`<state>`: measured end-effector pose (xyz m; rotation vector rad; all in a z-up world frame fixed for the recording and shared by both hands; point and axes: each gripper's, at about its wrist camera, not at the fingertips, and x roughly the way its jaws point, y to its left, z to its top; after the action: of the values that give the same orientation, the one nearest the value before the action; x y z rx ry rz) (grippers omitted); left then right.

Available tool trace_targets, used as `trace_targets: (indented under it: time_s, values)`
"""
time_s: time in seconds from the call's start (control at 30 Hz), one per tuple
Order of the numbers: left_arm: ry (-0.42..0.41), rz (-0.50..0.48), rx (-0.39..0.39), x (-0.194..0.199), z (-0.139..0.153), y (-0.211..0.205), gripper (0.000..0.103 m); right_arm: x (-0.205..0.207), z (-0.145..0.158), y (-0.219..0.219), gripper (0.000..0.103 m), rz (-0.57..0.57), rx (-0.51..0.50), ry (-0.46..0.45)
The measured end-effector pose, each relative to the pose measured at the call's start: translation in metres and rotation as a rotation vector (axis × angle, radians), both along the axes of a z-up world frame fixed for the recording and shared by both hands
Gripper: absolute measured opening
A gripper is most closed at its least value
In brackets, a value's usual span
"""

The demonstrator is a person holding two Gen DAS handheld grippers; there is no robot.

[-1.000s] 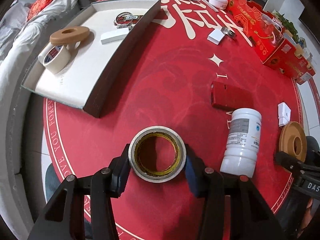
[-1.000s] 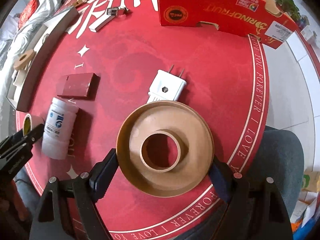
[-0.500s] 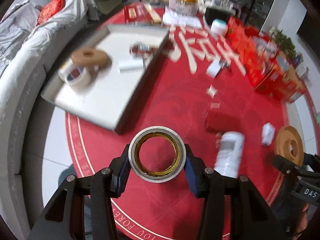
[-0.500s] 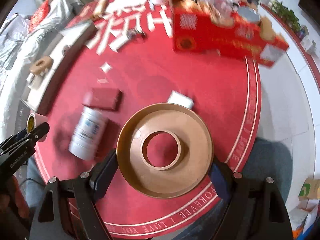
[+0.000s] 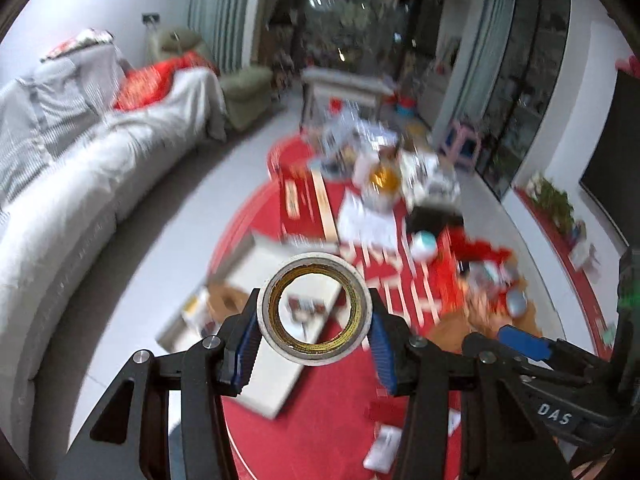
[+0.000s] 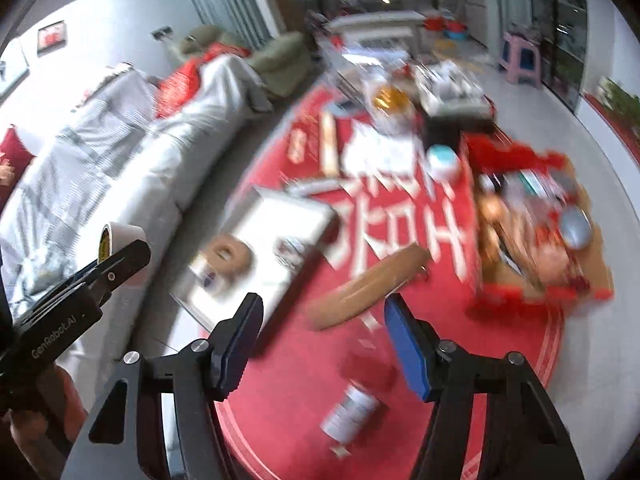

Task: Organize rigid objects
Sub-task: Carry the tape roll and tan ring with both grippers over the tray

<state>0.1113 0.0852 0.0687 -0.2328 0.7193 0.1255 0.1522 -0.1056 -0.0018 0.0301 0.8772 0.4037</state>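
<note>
Blue ribbed pads of the left hand-held gripper [image 5: 314, 330] pinch a white tape roll [image 5: 314, 308] from both sides; the roll stands on edge between them, its brass-coloured inner ring facing the camera. Seen through and beyond the roll, well below the pads, lies the white tray [image 5: 276, 328], blurred, with small items on it that cannot be told apart in this view. To the right of this gripper, the tip of the right hand-held gripper [image 5: 520, 342] enters the view, one blue pad showing.

In the right wrist view, the right hand-held gripper [image 6: 322, 344] has its jaws closing, with nothing pressed between the blue pads. The tan spool [image 6: 370, 286] appears just beyond the pads, tilted, blurred and apart from both. Whether it rests on the desk or is off it cannot be told. Left of the spool, the white tray [image 6: 280, 216] holds a tan ring [image 6: 224, 256] and a tape roll [image 6: 206, 276]. Nearer than the pads and below them, a white bottle [image 6: 350, 410] lies on its side on the round red desk [image 6: 288, 408]. At the far left, the left hand-held gripper [image 6: 116, 256] carries the white tape roll [image 6: 120, 236]. Beyond the desk, to the left, stands a grey covered sofa [image 6: 120, 152].
</note>
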Motion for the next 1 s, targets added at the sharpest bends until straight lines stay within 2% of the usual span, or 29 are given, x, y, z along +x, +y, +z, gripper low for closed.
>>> trace_targets:
  time_s: [0.13,0.17,0.2,0.3,0.33,0.37,0.4,0.43,0.53,0.6,0.7,0.77,0.87,0.93,1.0]
  values:
    - [-0.016,0.033,-0.004,0.004,0.015,0.018,0.052,0.016,0.021,0.024,0.065,0.019,-0.014,-0.054]
    - [-0.015,0.046,0.003,0.004,0.015,0.023,0.052,0.017,0.019,0.025,0.057,0.021,-0.01,-0.049]
    - [-0.013,0.053,0.013,0.004,0.015,0.026,0.052,0.021,0.016,0.028,0.055,0.029,0.007,-0.028]
    - [0.012,0.068,0.011,0.008,0.008,0.035,0.052,0.032,-0.001,0.03,0.055,0.026,0.003,0.017]
    - [0.019,0.07,0.008,0.008,0.005,0.036,0.052,0.037,-0.008,0.03,0.057,0.021,-0.013,0.025]
    - [0.028,0.074,0.005,0.009,0.001,0.039,0.053,0.041,-0.017,0.03,0.075,0.024,-0.038,0.032]
    - [0.033,0.076,0.004,0.01,-0.001,0.04,0.053,0.048,-0.032,0.033,0.1,0.035,-0.087,0.056]
    - [0.038,0.077,0.005,0.01,-0.003,0.042,0.053,0.05,-0.044,0.033,0.103,0.038,-0.112,0.071]
    - [0.049,0.079,0.011,0.012,-0.008,0.044,0.053,0.054,-0.096,0.045,0.103,0.078,-0.202,0.143]
    - [0.059,0.078,0.017,0.012,-0.013,0.045,0.053,0.054,-0.136,0.063,0.103,0.152,-0.274,0.215]
    - [0.086,0.082,0.029,0.014,-0.022,0.049,0.053,0.048,-0.17,0.078,0.103,0.182,-0.282,0.272]
    - [0.105,0.089,0.02,0.016,-0.028,0.053,0.053,0.044,-0.181,0.08,0.103,0.199,-0.178,0.309]
    - [0.13,0.097,-0.003,0.018,-0.038,0.057,0.053,0.041,-0.196,0.093,0.103,0.261,-0.127,0.387]
    - [0.139,0.097,-0.001,0.017,-0.043,0.057,0.053,0.035,-0.203,0.104,0.103,0.299,-0.148,0.404]
    - [0.146,0.1,0.001,0.017,-0.048,0.058,0.053,0.025,-0.212,0.114,0.103,0.322,-0.262,0.376]
